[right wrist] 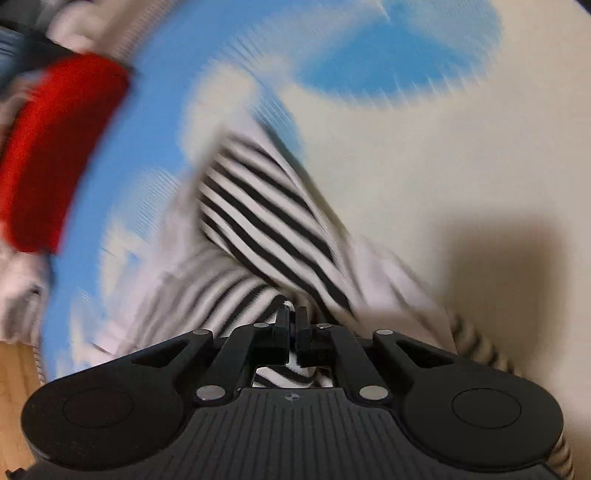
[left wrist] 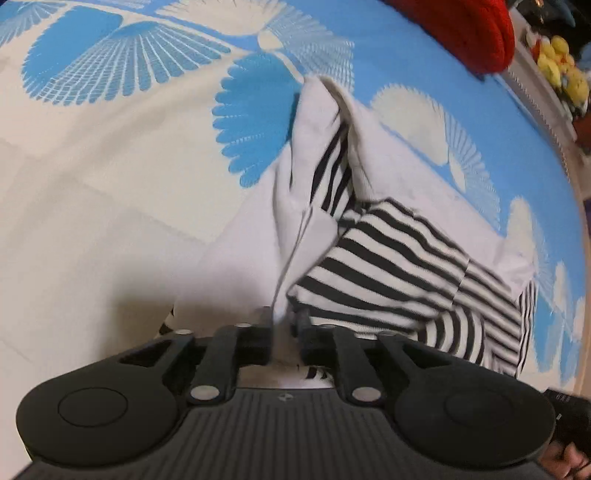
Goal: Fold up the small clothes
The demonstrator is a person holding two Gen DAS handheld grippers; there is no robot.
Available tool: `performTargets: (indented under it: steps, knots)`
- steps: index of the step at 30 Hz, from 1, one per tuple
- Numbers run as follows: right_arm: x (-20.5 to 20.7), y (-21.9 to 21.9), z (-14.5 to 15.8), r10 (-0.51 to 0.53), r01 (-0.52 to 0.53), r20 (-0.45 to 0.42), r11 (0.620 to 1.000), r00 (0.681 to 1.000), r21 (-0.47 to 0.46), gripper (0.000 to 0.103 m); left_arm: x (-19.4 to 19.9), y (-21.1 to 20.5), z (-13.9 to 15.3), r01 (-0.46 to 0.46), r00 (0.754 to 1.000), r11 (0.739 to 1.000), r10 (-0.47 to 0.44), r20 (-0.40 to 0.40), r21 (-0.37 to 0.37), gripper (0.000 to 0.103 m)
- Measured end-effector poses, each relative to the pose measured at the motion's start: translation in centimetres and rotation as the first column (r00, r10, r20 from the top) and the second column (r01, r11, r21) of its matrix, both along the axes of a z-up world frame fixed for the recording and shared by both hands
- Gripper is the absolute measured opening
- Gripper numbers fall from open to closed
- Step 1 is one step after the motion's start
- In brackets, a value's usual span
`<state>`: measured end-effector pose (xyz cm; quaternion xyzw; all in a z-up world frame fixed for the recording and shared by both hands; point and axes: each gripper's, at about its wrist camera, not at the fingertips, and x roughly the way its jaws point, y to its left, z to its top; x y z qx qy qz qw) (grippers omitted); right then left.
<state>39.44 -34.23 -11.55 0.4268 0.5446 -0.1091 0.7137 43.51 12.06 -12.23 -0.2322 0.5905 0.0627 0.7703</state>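
A cream bedspread (left wrist: 92, 192) printed with blue fan-shaped motifs covers the whole surface, smooth and flat. On it, near both cameras, lies the small garment (left wrist: 388, 258), soft white knit with black-and-white striped panels, rumpled into peaked folds. A red knitted piece (left wrist: 469, 33), thick and rounded, sits at the far right edge in the left wrist view. The left gripper (left wrist: 286, 321) pinches a white fold between narrowly parted black fingers. The right gripper (right wrist: 291, 317), blurred, is pressed together on striped cloth.
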Motion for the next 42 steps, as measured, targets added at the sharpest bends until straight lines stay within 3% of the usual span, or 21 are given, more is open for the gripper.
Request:
performTargets:
  steps: [1, 2, 4, 6, 8, 11, 13, 15, 16, 18, 22, 25, 27, 29, 31, 35, 40, 42]
  knots:
    - [-0.1, 0.1, 0.4, -0.007, 0.007, 0.006, 1.0, 1.0, -0.01, 0.008, 0.1, -0.1, 0.9, 0.005, 0.999, 1.0, -0.006, 0.034, 0.015, 0.02]
    - [0.0, 0.2, 1.2, 0.002, -0.001, 0.022, 0.999, 1.0, -0.037, 0.017, 0.0, -0.3, 2.0, 0.014, 0.997, 0.999, -0.016, 0.075, 0.037, 0.022]
    - [-0.1, 0.4, 3.2, 0.014, -0.001, 0.092, 0.989, 0.996, -0.147, 0.028, -0.2, -0.7, 4.3, 0.016, 0.983, 0.997, -0.029, 0.183, 0.077, 0.029]
    - [-0.4, 0.9, 5.5, 0.035, 0.019, 0.204, 0.966, 0.978, -0.259, 0.033, -0.4, -1.7, 5.9, 0.053, 0.961, 0.996, -0.071, 0.266, 0.074, 0.029]
    - [-0.5, 1.5, 6.5, 0.095, -0.018, 0.291, 0.966, 0.952, -0.256, 0.034, -0.2, -2.7, 6.3, 0.109, 0.949, 0.993, -0.118, 0.293, 0.05, 0.029]
    - [0.1, 2.5, 5.8, 0.159, -0.126, 0.331, 0.985, 0.93, -0.119, 0.04, 0.3, -3.6, 3.8, 0.167, 0.964, 0.986, -0.16, 0.213, -0.015, 0.029]
    - [0.6, 2.7, 3.6, 0.165, -0.169, 0.245, 0.986, 0.955, -0.006, 0.044, 0.6, -3.8, 0.5, 0.176, 0.982, 0.984, -0.177, 0.06, 0.023, 0.029]
    - [0.6, 2.7, 0.9, 0.177, -0.177, 0.063, 0.984, 0.982, -0.01, 0.044, 0.4, -3.7, -1.6, 0.176, 0.984, 0.983, -0.175, -0.025, 0.059, 0.024]
    - [0.6, 2.4, 0.1, 0.167, -0.167, 0.016, 0.986, 0.986, -0.016, 0.042, 0.5, -3.5, -1.5, 0.167, 0.986, 0.984, -0.167, -0.015, 0.053, 0.025]
    - [0.4, 1.8, -0.3, 0.121, -0.121, 0.006, 0.993, 0.993, 0.012, 0.04, 0.8, -3.6, -0.2, 0.171, 0.985, 0.984, -0.171, 0.005, 0.054, 0.025]
    - [0.8, 2.5, 2.6, 0.17, -0.164, 0.119, 0.985, 0.978, -0.056, 0.048, 0.9, -3.6, 1.7, 0.168, 0.98, 0.985, -0.172, 0.104, 0.045, 0.027]
    - [0.6, 2.4, 2.6, 0.166, -0.164, 0.135, 0.986, 0.977, -0.03, 0.054, 0.5, -3.2, 0.2, 0.132, 0.99, 0.987, -0.136, 0.038, 0.092, 0.027]
    - [0.5, 2.0, 1.6, 0.142, -0.141, 0.066, 0.99, 0.988, -0.027, 0.054, 0.1, -2.7, -1.3, 0.107, 0.994, 0.99, -0.103, -0.043, 0.097, 0.027]
    - [0.4, 1.5, 0.7, 0.12, -0.119, 0.022, 0.993, 0.993, -0.007, 0.047, 0.2, -2.2, -0.7, 0.096, 0.995, 0.992, -0.093, -0.039, 0.081, 0.026]
    - [0.6, 1.5, 1.7, 0.119, -0.118, 0.034, 0.993, 0.992, -0.016, 0.047, 0.2, -2.4, 1.1, 0.112, 0.993, 0.99, -0.114, 0.016, 0.087, 0.026]
    - [0.7, 1.8, 5.4, 0.156, -0.14, 0.151, 0.984, 0.976, -0.111, 0.048, -0.7, -2.5, 5.4, 0.123, 0.975, 0.989, -0.135, 0.177, 0.077, 0.026]
    - [-1.4, 0.9, 11.5, 0.202, -0.121, 0.35, 0.963, 0.915, -0.24, 0.048, -4.1, -3.4, 10.4, 0.148, 0.923, 0.984, -0.174, 0.343, 0.101, 0.026]
    - [-4.4, -0.5, 14.6, 0.172, -0.023, 0.438, 0.946, 0.882, -0.325, 0.048, -6.2, -3.2, 12.6, 0.164, 0.91, 0.979, -0.198, 0.363, 0.124, 0.026]
